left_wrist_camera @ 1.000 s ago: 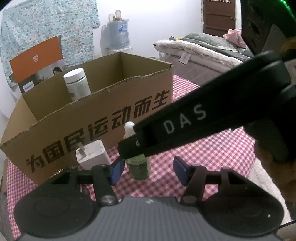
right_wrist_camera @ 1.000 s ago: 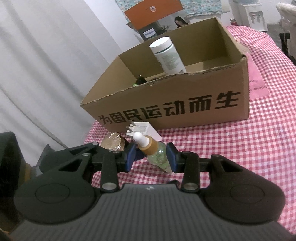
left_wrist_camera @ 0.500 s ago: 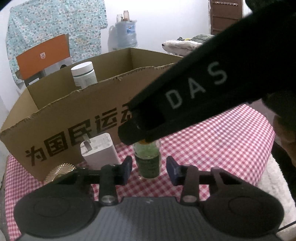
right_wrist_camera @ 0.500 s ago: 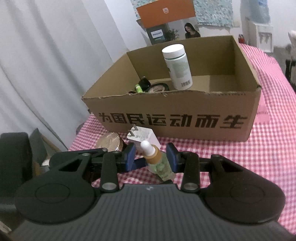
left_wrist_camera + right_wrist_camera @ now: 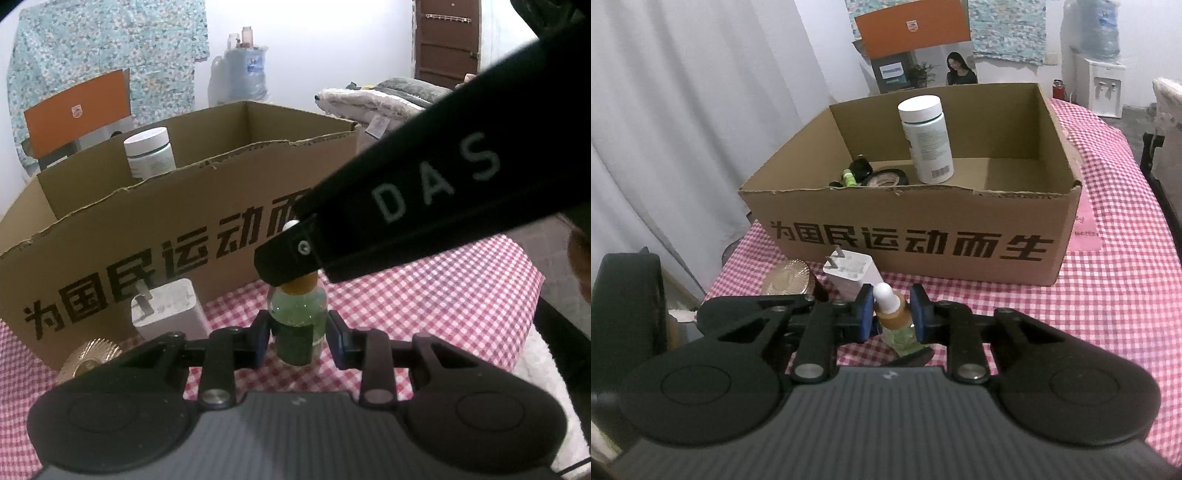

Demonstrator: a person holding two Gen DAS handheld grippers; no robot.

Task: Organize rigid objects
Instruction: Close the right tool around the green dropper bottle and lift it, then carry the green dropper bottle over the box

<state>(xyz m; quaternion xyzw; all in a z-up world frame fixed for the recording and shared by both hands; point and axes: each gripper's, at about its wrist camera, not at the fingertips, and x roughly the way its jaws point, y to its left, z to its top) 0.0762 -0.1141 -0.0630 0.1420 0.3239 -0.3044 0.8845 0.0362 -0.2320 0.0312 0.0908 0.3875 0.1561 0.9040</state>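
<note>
Right gripper point(image 5: 888, 314) fingers pinched onto what they hold; left gripper point(image 5: 297, 334) fingers slightly apart.

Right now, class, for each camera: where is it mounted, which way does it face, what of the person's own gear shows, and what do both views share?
Left wrist: sits on the left gripper, facing the cardboard box front; its fingers flank the dropper bottle; the right gripper's dark arm crosses above.
Right wrist: sits on the right gripper, looking down into the cardboard box; its fingers flank the bottle's neck.
Shared: dropper bottle, box, white charger, white jar.
</note>
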